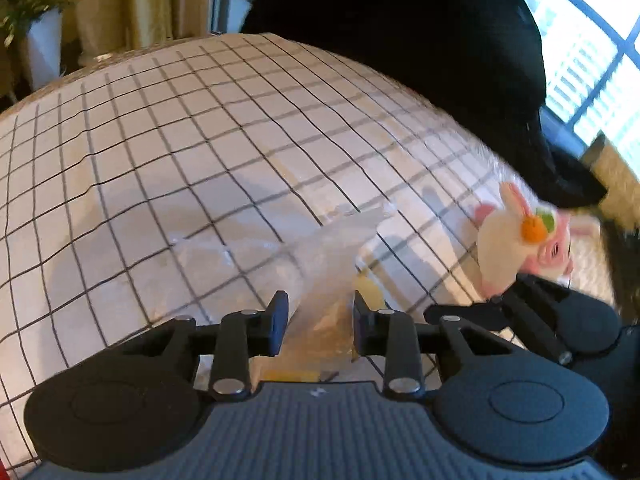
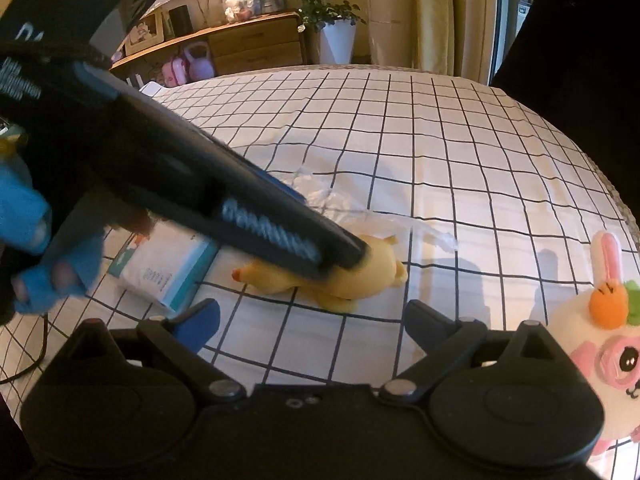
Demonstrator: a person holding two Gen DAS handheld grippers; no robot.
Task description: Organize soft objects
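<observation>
A yellow plush toy lies on the white grid-pattern bed sheet, partly inside a clear plastic bag. My left gripper is down on it; its fingers straddle the bag and the yellow plush, whether gripping I cannot tell. In the right wrist view the left gripper shows as a dark bar touching the plush. My right gripper is open and empty, hovering above the sheet before the plush. A white and pink bunny plush with an orange carrot lies at the right, also in the left wrist view.
A white and teal box lies on the sheet left of the yellow plush. A blue-gloved hand holds the left gripper. A wooden cabinet, potted plant and curtains stand beyond the bed. A person in black stands by it.
</observation>
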